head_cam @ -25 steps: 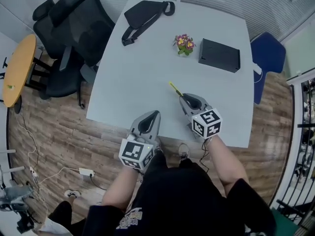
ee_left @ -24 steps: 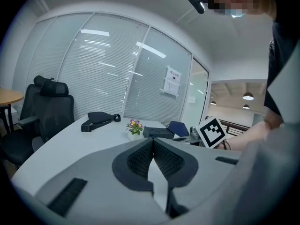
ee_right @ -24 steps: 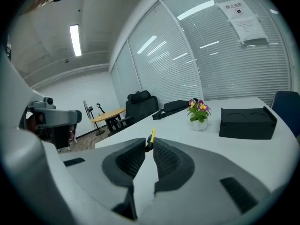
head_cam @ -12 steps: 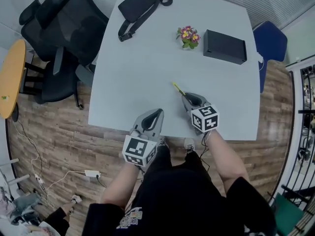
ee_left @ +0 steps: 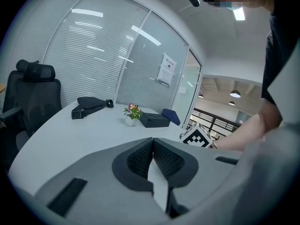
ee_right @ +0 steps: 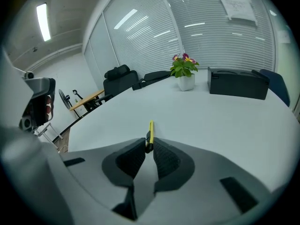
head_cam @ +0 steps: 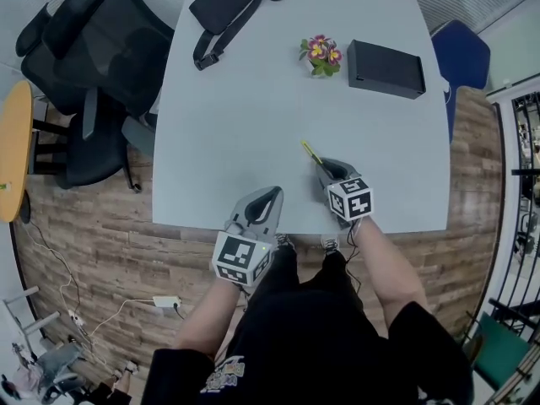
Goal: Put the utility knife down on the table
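Two tools work the near edge of the counter (head_cam: pixel 253 125): the right hand-held gripper (head_cam: pixel 323 165) (ee_right: pixel 149 144) is clenched on the rear end of the yellow utility knife (head_cam: pixel 309 152) (ee_right: pixel 150 131), which juts forward low over the near-right surface, contact not confirmable. The left hand-held gripper (head_cam: pixel 272 194) (ee_left: pixel 152 142), near left, is closed on nothing. I judge this the set-down step: next I must lower until the knife lies flat, then part the jaws.

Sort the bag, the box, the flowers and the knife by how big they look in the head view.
1. bag
2. box
3. flowers
4. knife, a thin sliver; the rest is hidden in the right gripper jaws.
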A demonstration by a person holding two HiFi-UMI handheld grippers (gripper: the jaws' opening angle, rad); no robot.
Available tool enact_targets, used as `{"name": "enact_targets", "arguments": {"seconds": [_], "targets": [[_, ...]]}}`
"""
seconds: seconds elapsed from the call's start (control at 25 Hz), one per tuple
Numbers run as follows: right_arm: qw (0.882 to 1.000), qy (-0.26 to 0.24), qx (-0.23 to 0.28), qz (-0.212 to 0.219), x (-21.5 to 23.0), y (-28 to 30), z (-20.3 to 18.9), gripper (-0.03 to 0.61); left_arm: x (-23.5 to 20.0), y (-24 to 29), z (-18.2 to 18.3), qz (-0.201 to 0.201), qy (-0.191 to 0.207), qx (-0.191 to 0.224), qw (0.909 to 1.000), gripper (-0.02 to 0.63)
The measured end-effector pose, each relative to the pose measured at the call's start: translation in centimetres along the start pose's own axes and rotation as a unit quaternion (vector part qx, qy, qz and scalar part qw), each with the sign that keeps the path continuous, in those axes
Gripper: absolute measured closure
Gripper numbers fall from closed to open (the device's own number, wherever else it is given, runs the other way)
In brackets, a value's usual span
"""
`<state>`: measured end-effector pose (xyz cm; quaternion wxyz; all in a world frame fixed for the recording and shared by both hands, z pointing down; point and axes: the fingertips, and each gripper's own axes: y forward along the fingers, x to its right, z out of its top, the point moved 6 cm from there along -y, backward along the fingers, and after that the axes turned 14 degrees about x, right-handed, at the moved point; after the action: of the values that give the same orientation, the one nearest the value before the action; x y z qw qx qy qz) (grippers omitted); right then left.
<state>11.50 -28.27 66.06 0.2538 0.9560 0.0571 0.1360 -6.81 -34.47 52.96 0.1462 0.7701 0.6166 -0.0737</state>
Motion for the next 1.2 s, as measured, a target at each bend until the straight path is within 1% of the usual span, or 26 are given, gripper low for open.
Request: {"name": "enact_targets", "arguments": {"seconds": [0.36,0.52,0.68,0.92,1.08,1.2], "targets": [[0.997,-0.046,-0.048,-0.024,0.2,1.0,-1.2,0.522,-0.5,0.9,-0.6,-0.02,-0.006,-0.01,0.9997,0.607],[0.996,-0.056,-0.065,-0.032,0.3,1.3,-1.4,0.52,-0.7,1.1,-0.5,-0.025,-0.005,-0.012,0.9996,0.607],[0.996,-0.058,-0.065,-0.033,0.1,1.4,-1.3,0.517,-0.9,1.1,-0.3,-0.027,-0.004,-0.012,0.9996,0.607],[0.996,-0.052,-0.062,-0.028,0.1,1.1,-1.3,0.479,-0.5,1.2,0.2,-0.032,0.0,-0.009,0.9995,0.608],[0.997,-0.047,-0.046,-0.034,0.3,0.3,-0.5,0.474,-0.3,1.0,0.4,-0.035,0.004,-0.005,0.9994,0.607],[0.998,-0.04,-0.018,-0.039,0.3,-1.0,0.8,0.474,0.1,1.0,0.7,-0.04,0.01,-0.004,0.9991,0.607]]}}
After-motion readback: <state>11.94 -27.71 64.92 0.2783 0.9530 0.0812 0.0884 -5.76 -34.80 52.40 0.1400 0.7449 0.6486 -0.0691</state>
